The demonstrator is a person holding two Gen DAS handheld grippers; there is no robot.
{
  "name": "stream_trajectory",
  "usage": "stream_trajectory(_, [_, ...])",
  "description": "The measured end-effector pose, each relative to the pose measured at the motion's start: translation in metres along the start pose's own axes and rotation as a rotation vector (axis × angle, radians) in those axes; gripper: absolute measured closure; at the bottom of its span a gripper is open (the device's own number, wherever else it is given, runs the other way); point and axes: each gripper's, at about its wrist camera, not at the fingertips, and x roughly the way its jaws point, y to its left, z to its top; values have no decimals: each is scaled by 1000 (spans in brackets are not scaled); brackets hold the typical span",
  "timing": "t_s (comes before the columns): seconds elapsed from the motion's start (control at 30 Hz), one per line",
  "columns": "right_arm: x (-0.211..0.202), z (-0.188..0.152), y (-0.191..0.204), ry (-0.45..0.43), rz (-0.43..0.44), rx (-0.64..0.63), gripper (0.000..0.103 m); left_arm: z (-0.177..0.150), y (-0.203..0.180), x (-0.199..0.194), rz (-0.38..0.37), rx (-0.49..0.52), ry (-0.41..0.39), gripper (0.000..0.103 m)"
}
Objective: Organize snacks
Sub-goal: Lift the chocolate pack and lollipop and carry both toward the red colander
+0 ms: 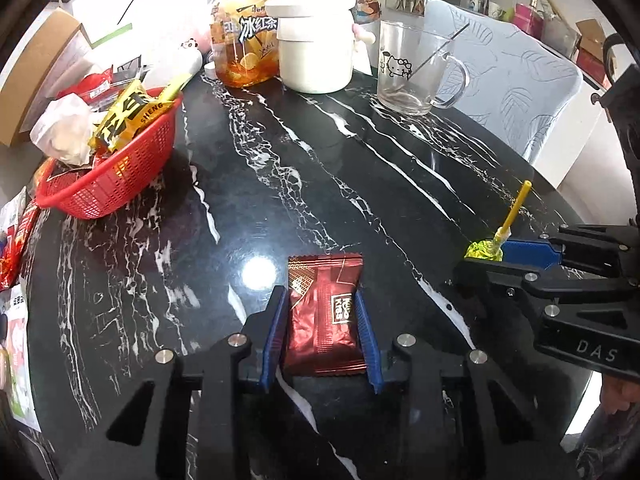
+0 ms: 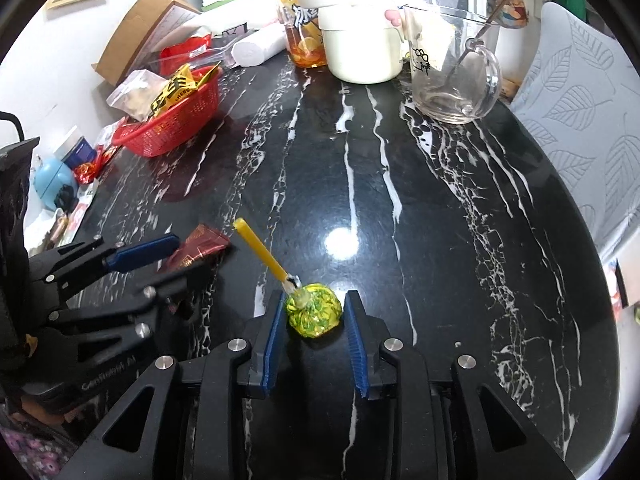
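A dark red foil snack packet [image 1: 324,320] lies flat on the black marble table [image 1: 320,184], and my left gripper [image 1: 320,293] is shut on it, a blue pad against each long side. A lollipop [image 2: 316,312] in yellow-green foil with a yellow stick rests on the table, its head held between the pads of my right gripper [image 2: 315,295]. The two grippers sit side by side, so the right gripper [image 1: 482,260] also shows with the lollipop [image 1: 484,250] in the left wrist view. A red mesh basket [image 1: 120,176] holding a yellow packet and a plastic bag stands at the far left.
At the back stand an iced-tea bottle [image 1: 244,36], a white lidded pot [image 1: 312,44] and a glass mug [image 1: 416,68] with a spoon in it. Loose packets and a cardboard box [image 1: 36,68] crowd the left edge. A patterned chair back [image 1: 512,80] rises at the right.
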Motion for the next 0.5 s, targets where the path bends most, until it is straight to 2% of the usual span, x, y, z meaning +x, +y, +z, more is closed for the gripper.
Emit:
stream_trajectory(0.17, [0,1,-1,0,-13,13,76,1,2,0,-16,-16,11,72])
stream_trajectory(0.5, [-5,0,1,-5,21,7,76,0,11,-12,-63,-74,16,72])
